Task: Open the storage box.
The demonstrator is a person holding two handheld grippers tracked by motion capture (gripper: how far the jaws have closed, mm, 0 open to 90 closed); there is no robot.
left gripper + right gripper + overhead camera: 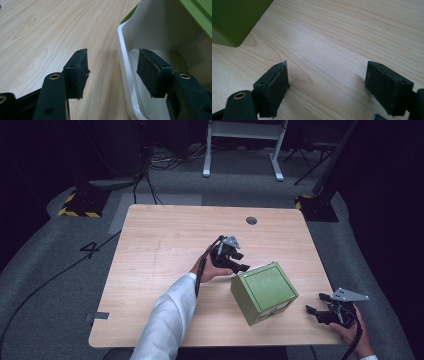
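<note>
High view: a light wooden table [165, 245] with a round dark grommet hole [251, 220] near its far edge carries an olive-green cube-shaped box [264, 292], standing right of centre toward the near edge. The left gripper [239, 264], held by a hand in a white sleeve [167, 320], sits at the box's far-left corner. The right gripper [316, 304] rests near the table's right edge, just beside the box but apart from it. Beyond the table lie black floor cables [150, 175] and a white frame's legs [242, 147].

Left gripper view: the jaws are spread, one outside and one inside a white plastic inner tray [125, 62] that projects from the green shell; what shows of the tray's interior holds nothing.

Right gripper view: the jaws are spread wide over bare wood, with the box's green corner at upper left.
</note>
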